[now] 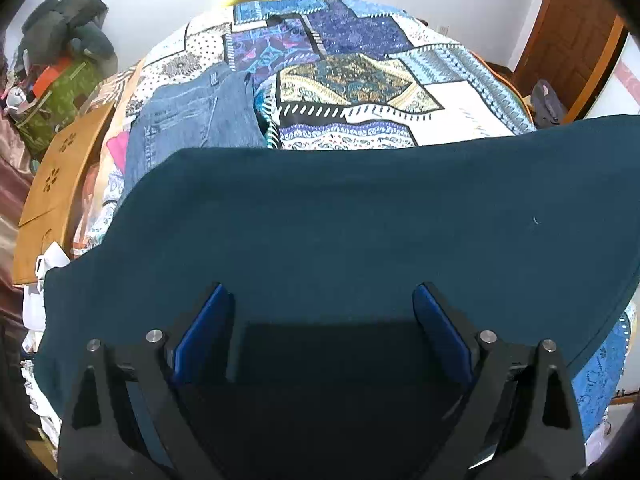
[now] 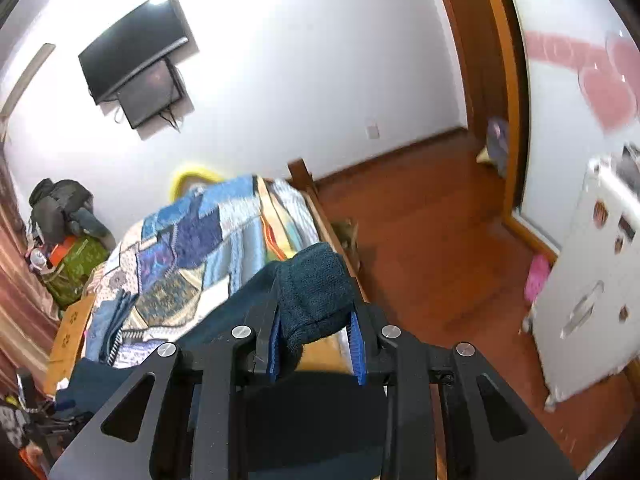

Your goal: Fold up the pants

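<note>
Left wrist view first: the dark teal pants [image 1: 320,216] lie spread flat across the near part of the bed, filling the middle of the frame from edge to edge. The left gripper [image 1: 322,300] hangs just over them with its jaws standing wide apart and nothing caught between the blue pads [image 1: 204,332]; whether the tips touch the cloth I cannot tell, since the gripper's own shadow darkens that spot. The near edge of the pants is hidden under the gripper body.

From the right wrist, the right gripper [image 2: 316,312] has its jaws drawn in on a bunched cuff-like end of the same pants [image 2: 316,292], lifted clear of the bed, with the rest of the cloth trailing down to the left. This view is blurred at its right side.

Beneath the pants lies a patchwork quilt [image 1: 360,92] in blues, white and gold. A pair of blue jeans [image 1: 192,120] rests on it beyond the teal cloth, partly covered by it. A wooden board [image 1: 52,200] with flower cut-outs stands at the bed's left edge, and behind it a heap of bags and dark clothing [image 1: 64,28] is too jumbled to sort out. A black screen [image 2: 136,64] hangs on the white wall, a wooden door frame [image 2: 492,80] stands to the right, and a white cabinet [image 2: 592,280] is cut off by the frame's edge.
</note>
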